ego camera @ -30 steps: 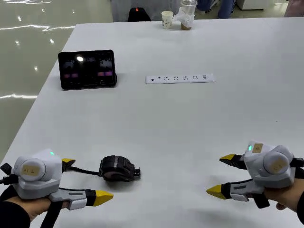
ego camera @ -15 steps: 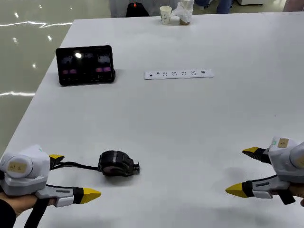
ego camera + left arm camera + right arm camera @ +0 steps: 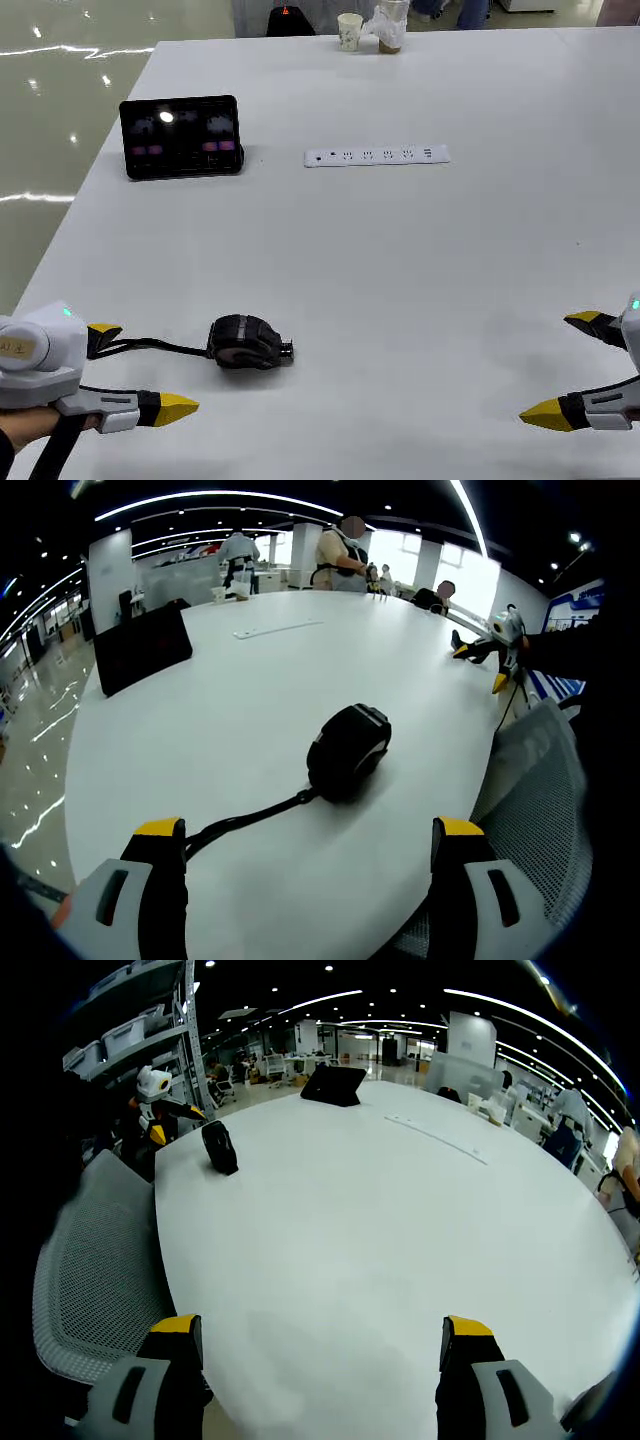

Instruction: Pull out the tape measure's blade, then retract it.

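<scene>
A black tape measure [image 3: 246,343] lies on the white table [image 3: 400,260] near the front left, its black wrist strap [image 3: 150,346] trailing left. My left gripper [image 3: 140,368] stands open just left of it, the strap running between its yellow fingertips [image 3: 180,407]. In the left gripper view the tape measure [image 3: 348,750] lies ahead of the open jaws, strap [image 3: 245,818] leading toward them. My right gripper [image 3: 570,365] is open at the front right, far from the tape. The right gripper view has the tape measure [image 3: 220,1147] far off and the left gripper [image 3: 160,1110] beyond it.
A black tablet [image 3: 182,137] stands at the back left. A white power strip [image 3: 377,155] lies mid-table. Paper cups [image 3: 350,36] sit at the far edge. A mesh chair [image 3: 95,1270] is at the table's near side. People stand beyond the table [image 3: 340,555].
Both grippers have drawn apart and back toward the table's front corners, the left further left, the right further right. The tape measure stays in place.
</scene>
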Available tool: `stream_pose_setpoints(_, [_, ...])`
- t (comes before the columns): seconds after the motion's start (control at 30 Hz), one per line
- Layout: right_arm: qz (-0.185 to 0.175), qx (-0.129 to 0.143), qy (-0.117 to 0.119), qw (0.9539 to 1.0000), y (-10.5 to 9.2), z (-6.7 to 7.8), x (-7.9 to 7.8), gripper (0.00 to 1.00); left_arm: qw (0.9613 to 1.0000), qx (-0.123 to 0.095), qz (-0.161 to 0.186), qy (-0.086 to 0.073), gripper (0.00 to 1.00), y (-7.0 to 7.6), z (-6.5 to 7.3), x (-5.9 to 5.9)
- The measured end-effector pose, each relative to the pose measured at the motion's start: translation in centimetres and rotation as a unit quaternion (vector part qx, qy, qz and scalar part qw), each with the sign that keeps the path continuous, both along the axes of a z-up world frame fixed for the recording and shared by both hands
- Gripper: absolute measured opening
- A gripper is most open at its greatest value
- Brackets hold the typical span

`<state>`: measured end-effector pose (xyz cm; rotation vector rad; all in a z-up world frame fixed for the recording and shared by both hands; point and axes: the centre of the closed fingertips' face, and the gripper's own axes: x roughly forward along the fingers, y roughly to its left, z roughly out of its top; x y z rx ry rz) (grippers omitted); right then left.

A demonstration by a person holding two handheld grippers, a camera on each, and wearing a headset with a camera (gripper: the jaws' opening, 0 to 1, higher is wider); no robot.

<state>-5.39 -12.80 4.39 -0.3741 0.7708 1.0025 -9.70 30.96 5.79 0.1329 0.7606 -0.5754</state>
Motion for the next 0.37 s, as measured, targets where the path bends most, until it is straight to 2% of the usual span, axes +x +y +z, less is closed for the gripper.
stream_pose_setpoints(0.17, [0.009,-0.001,0.001,1.0000,0.27,-0.14,-0.56,0.99,1.0000,-0.002,0.002,0.000,0.99,0.25,0.06,-0.02])
stream_pose_setpoints(0.37, [0.013,0.001,-0.003,0.9999,0.42,0.12,-0.31,0.99,1.0000,-0.001,0.003,0.001,0.99,0.46,0.07,-0.17])
